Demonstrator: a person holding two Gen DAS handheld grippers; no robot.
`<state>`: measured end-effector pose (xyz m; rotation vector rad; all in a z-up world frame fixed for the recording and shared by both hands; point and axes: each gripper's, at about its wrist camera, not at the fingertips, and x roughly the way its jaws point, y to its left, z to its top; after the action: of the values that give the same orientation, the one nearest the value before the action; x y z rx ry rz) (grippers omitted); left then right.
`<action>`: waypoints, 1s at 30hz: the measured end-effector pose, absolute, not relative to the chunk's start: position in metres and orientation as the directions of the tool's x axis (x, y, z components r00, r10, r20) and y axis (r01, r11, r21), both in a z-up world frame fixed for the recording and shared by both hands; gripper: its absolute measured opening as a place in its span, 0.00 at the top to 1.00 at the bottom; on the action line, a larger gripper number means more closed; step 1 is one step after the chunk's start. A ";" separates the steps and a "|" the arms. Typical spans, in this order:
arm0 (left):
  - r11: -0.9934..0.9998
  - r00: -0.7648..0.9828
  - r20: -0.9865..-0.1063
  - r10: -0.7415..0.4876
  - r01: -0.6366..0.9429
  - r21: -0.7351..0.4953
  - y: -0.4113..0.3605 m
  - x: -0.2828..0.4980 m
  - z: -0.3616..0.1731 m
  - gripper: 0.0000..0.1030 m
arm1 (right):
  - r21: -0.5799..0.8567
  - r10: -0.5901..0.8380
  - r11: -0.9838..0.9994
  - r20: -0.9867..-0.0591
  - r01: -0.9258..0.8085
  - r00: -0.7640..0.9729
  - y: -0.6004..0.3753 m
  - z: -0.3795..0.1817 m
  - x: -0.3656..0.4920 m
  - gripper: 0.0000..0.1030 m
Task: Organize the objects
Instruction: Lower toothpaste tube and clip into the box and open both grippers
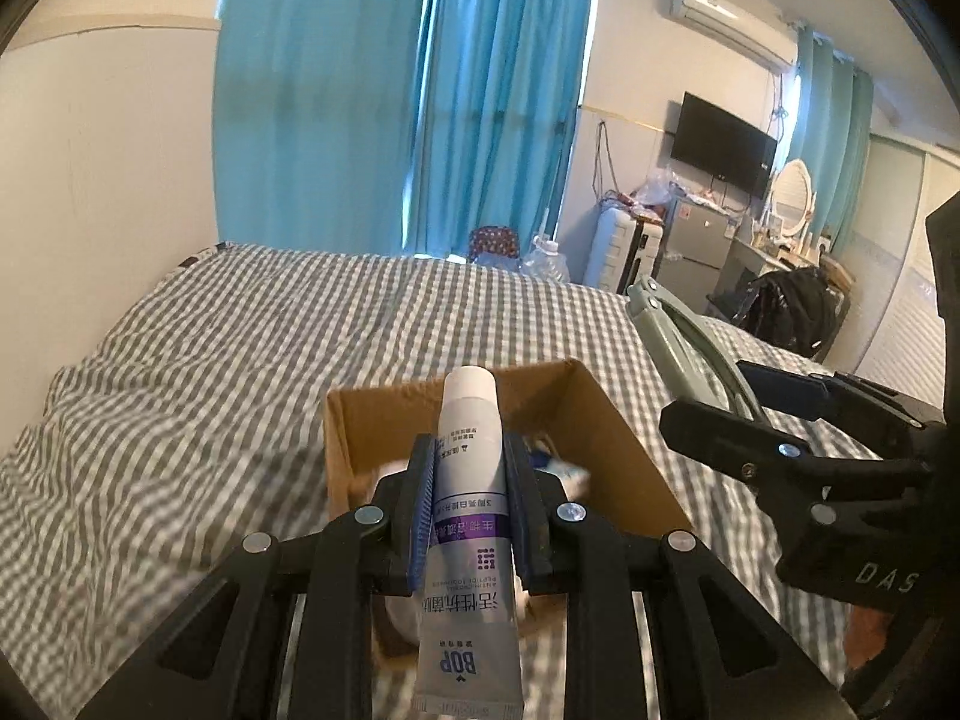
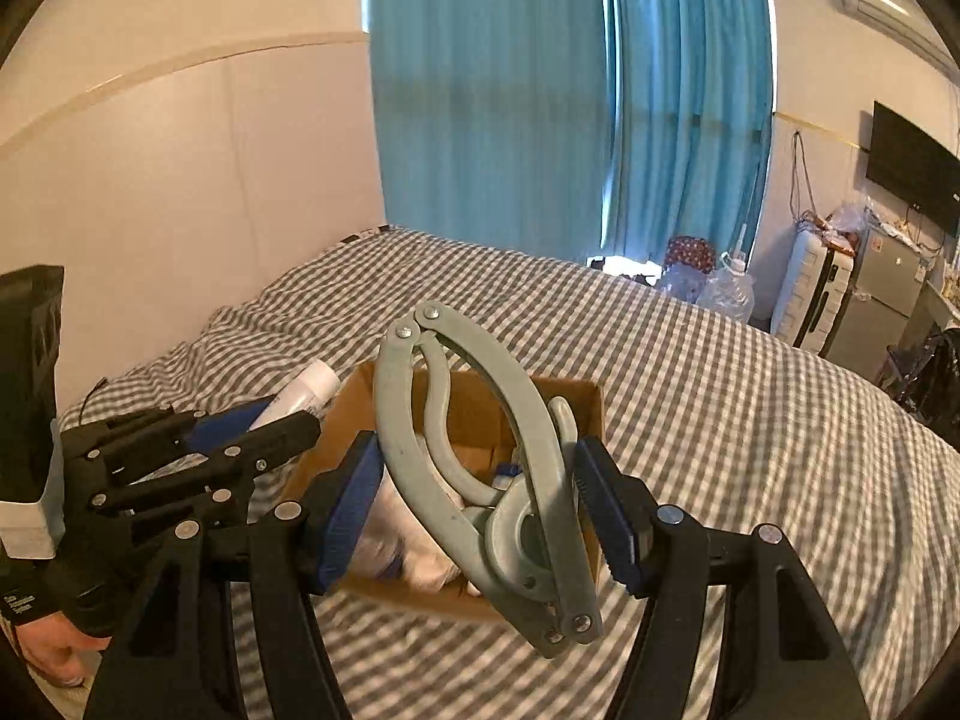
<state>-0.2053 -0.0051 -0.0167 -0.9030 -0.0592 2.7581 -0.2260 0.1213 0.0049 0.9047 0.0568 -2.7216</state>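
Observation:
My left gripper (image 1: 469,468) is shut on a white and purple toothpaste tube (image 1: 468,516), held above the near edge of an open cardboard box (image 1: 618,438) on the bed. White and blue items lie inside the box. My right gripper (image 2: 480,480) is shut on a grey folding hanger (image 2: 528,468), held over the same box (image 2: 588,402). The hanger (image 1: 678,324) and right gripper (image 1: 780,450) also show at the right of the left wrist view. The left gripper (image 2: 240,432) with the tube (image 2: 306,393) shows at the left of the right wrist view.
The box sits on a grey and white checked bed cover (image 1: 210,372). Blue curtains (image 1: 408,90) hang behind the bed. A suitcase (image 1: 624,252), small fridge, wall TV (image 1: 723,144) and water bottles (image 1: 546,261) stand at the far right.

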 end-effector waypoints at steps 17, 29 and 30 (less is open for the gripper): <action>-0.965 -0.667 -0.707 0.234 -0.245 -0.088 0.014 -0.279 -0.090 0.79 | 0.181 -0.304 -0.952 -0.638 0.246 -0.708 0.145 -0.072 -0.312 0.40; -0.973 -0.730 -0.651 0.208 -0.224 -0.061 0.020 -0.236 -0.040 0.40 | 0.127 -0.258 -0.966 -0.578 0.227 -0.774 0.153 -0.008 -0.265 0.39; -0.974 -0.741 -0.640 0.204 -0.220 -0.055 0.020 -0.229 -0.029 0.36 | 0.121 -0.252 -0.967 -0.567 0.224 -0.784 0.155 0.002 -0.257 0.39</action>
<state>-0.2291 0.0204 -0.0294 -1.0018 0.0348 2.7364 -0.2572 0.1546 0.0022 0.8842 -0.0681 -2.7490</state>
